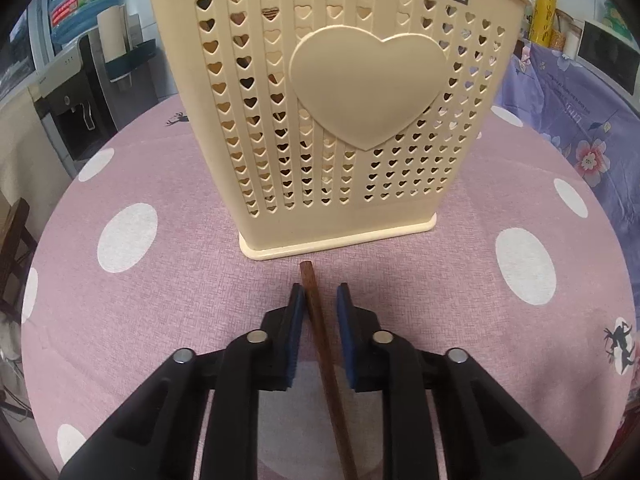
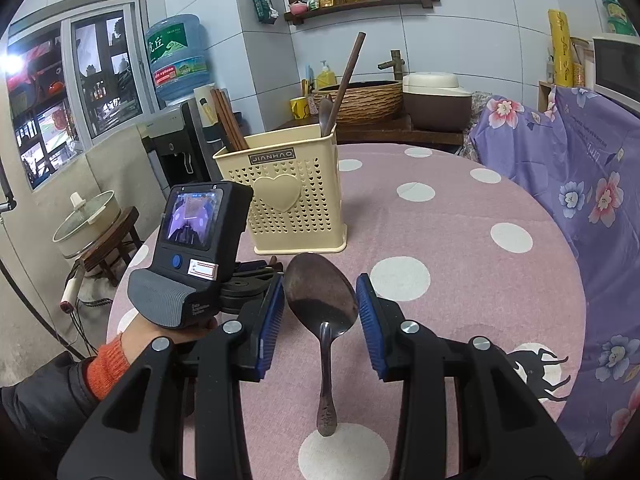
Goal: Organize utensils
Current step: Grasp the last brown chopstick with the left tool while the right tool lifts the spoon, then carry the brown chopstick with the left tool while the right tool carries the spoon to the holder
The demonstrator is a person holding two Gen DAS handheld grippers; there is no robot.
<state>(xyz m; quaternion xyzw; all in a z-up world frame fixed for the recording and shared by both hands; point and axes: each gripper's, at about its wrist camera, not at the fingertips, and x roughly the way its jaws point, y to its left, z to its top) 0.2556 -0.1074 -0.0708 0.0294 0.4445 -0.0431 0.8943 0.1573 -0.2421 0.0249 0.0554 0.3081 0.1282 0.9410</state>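
Observation:
A cream utensil holder with heart holes stands on the pink dotted tablecloth; it also shows in the right wrist view, holding chopsticks and a long wooden utensil. A brown chopstick lies on the cloth between the open fingers of my left gripper, its tip just short of the holder's base. A dark metal spoon lies bowl-forward between the open fingers of my right gripper. The left gripper's body is left of the spoon.
The round table drops off at left. A purple floral cloth covers furniture at right. A water dispenser and a stool with a pot stand left; a counter with a basin is behind.

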